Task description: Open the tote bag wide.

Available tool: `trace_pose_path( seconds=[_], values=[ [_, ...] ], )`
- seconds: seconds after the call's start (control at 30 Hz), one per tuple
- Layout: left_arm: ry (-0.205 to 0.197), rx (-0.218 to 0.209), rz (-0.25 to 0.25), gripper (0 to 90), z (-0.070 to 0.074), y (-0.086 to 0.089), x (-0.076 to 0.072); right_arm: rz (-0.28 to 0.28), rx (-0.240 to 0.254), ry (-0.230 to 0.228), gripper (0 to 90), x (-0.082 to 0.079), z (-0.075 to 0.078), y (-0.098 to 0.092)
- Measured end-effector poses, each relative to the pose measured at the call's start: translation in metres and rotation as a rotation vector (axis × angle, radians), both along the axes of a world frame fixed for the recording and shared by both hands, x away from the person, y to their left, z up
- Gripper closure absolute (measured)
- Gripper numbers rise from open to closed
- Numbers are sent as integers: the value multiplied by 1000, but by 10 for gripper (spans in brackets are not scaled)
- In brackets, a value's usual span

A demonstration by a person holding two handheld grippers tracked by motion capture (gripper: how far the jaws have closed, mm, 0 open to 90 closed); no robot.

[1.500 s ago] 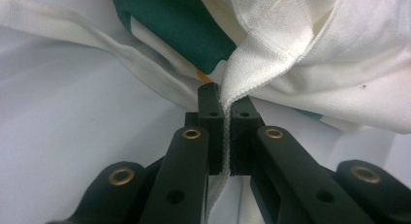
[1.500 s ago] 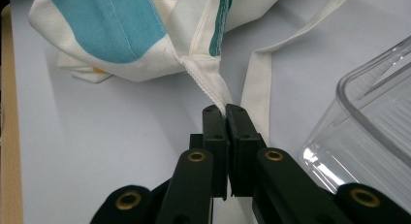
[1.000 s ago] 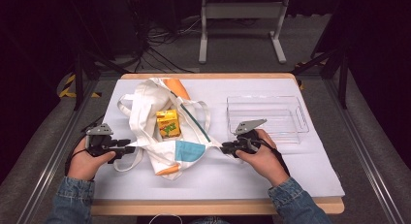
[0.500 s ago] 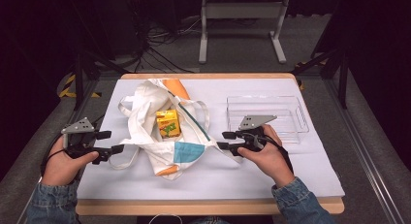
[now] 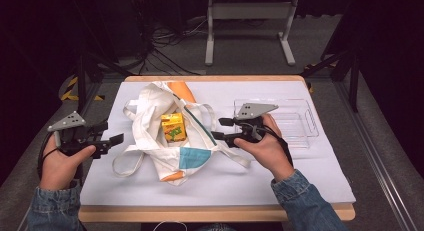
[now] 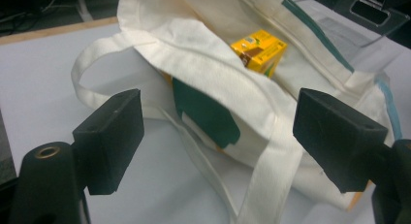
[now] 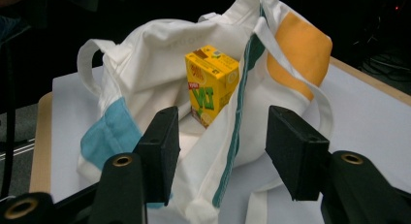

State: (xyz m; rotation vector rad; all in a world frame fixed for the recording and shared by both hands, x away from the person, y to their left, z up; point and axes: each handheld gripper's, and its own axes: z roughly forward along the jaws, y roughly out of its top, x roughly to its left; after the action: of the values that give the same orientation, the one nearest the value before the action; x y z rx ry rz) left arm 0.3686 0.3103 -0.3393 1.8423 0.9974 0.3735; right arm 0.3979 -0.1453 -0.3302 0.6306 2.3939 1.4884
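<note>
A white tote bag (image 5: 165, 103) with orange and teal patches lies open in the middle of the table. A yellow juice carton (image 5: 172, 127) stands inside it, also seen in the left gripper view (image 6: 259, 49) and the right gripper view (image 7: 211, 83). My left gripper (image 5: 111, 133) hovers left of the bag, open; its jaws have just been opening and nothing sits between them (image 6: 218, 132). My right gripper (image 5: 217, 129) hovers at the bag's right edge, open; its jaws have just been opening, and the bag's rim lies below the gap, unpressed (image 7: 225, 146).
A clear plastic tray (image 5: 300, 123) sits on the white table cover (image 5: 280, 181) behind the right hand. The bag's loose handles (image 5: 125, 161) trail toward the front left. The wooden table edge (image 5: 215, 213) runs along the front.
Both hands have risen from the bag's sides. The left gripper has drawn back to the left, the right one has shifted farther up the table, and both pairs of jaws stand wider.
</note>
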Motion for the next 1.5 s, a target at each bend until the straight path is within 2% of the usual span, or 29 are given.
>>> trace_pose_path(
  seconds=[0.1,0.2,0.33,0.43,0.5,0.6,0.83,0.93,1.07,1.13,1.23,1.33,1.43,1.47,1.5],
  values=[
    [-13,1,18,192,0,-4,3,-2,4,-12,464,5,3,7],
    [-28,-19,13,192,-3,-9,12,-7,3,-28,459,14,6,18],
    [-44,-25,35,196,-6,-13,22,-15,3,-39,458,23,9,31],
    [-59,-30,45,207,-9,-21,30,-28,2,-62,450,34,9,48],
    [-59,-41,33,207,-11,-26,34,-32,2,-66,450,36,9,52],
    [-56,-27,29,209,-14,-31,37,-42,-9,-83,453,42,5,64],
    [-30,-20,15,234,-26,-38,46,-69,-9,-86,474,55,-4,77],
    [-20,-21,12,242,-30,-39,48,-78,2,-89,465,60,-5,81],
    [0,-34,2,256,-34,-40,51,-87,9,-115,452,67,-2,89],
    [17,-44,-11,293,-36,-40,52,-86,9,-116,450,70,-1,95],
    [24,-38,-26,348,-37,-41,52,-87,-12,-129,451,74,-2,102],
    [23,-18,-52,393,-39,-44,52,-90,-20,-128,452,78,-4,107],
    [40,-3,-66,452,-42,-46,53,-99,-45,-134,473,83,-6,111],
    [39,6,-71,516,-44,-46,53,-105,-68,-135,544,85,-7,112],
    [40,14,-72,538,-45,-46,53,-106,-84,-125,601,86,-7,112]
  ],
)
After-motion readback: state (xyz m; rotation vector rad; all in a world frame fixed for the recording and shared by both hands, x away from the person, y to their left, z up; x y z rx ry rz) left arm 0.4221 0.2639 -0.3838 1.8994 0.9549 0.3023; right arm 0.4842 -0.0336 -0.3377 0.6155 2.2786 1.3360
